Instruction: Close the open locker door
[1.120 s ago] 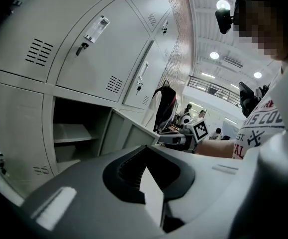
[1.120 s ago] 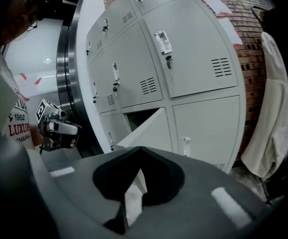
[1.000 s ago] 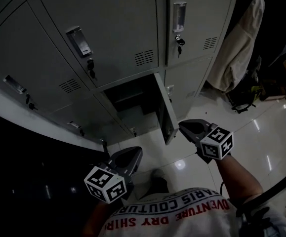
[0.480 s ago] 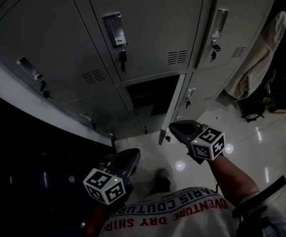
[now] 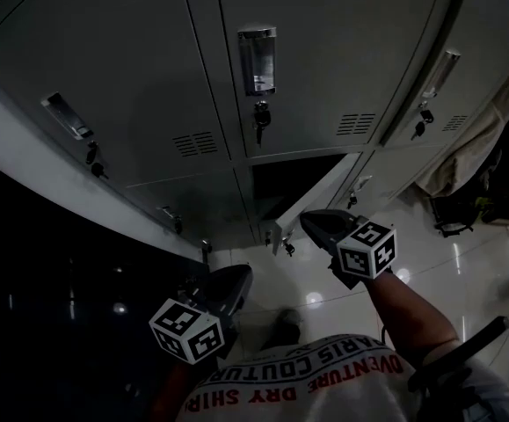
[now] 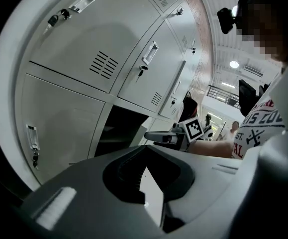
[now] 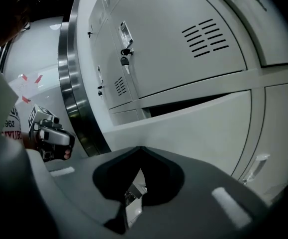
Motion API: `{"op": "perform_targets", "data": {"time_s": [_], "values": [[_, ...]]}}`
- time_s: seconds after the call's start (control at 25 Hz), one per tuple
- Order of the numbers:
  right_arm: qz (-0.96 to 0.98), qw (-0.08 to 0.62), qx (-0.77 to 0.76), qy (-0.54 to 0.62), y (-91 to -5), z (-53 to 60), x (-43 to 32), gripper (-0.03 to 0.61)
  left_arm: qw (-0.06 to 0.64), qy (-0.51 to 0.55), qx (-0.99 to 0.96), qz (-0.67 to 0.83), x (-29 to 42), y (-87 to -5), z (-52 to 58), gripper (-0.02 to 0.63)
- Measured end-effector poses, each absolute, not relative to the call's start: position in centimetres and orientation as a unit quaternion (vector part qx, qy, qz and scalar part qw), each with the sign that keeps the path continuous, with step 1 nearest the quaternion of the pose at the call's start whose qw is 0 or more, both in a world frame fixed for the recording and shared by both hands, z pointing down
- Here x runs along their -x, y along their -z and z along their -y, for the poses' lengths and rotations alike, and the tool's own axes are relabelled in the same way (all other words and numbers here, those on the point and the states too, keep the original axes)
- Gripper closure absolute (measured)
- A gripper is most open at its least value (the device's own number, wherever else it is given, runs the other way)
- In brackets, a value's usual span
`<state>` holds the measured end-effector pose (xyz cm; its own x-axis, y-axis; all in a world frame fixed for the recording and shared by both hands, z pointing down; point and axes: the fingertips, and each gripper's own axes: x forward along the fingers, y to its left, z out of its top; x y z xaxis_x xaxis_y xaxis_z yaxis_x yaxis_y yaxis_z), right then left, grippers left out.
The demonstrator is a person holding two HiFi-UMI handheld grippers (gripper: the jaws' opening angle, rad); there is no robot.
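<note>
The grey locker bank fills the head view. One lower locker door (image 5: pixel 317 196) stands ajar, swung most of the way in over its dark opening (image 5: pixel 289 176). My right gripper (image 5: pixel 310 221) is shut with its tip against the door's outer face near the free edge, where a key (image 5: pixel 287 247) hangs. In the right gripper view the pale door (image 7: pixel 198 133) lies just ahead of the shut right gripper (image 7: pixel 140 149), with a dark slit (image 7: pixel 193 103) above it. My left gripper (image 5: pixel 240 274) hangs shut and low at the left, apart from the lockers. The left gripper view shows the opening (image 6: pixel 119 131).
Shut lockers with handles and keys (image 5: pixel 258 112) surround the open one. A pale cloth (image 5: pixel 491 134) hangs at the right beside dark clutter (image 5: pixel 461 209). The glossy white floor (image 5: pixel 430 253) lies below. A dark curved wall (image 5: pixel 52 306) runs along the left.
The door has swung from wide open to nearly closed, with my right gripper moving left and forward against it. The head view has shifted toward the lockers. The left gripper stayed low.
</note>
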<state>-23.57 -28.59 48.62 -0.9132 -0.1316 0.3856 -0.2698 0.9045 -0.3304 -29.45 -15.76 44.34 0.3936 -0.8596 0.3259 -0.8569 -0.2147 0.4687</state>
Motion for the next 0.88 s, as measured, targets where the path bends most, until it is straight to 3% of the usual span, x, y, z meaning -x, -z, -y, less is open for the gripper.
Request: {"op": "perform_targets", "data": {"time_s": [0.88], "values": [[0.949,0.161,-0.181,-0.202,-48.5,38.8,27.3,0.581,0.306,0.0,-0.769,0.561,33.1,-44.8,18.8,0.609]]}}
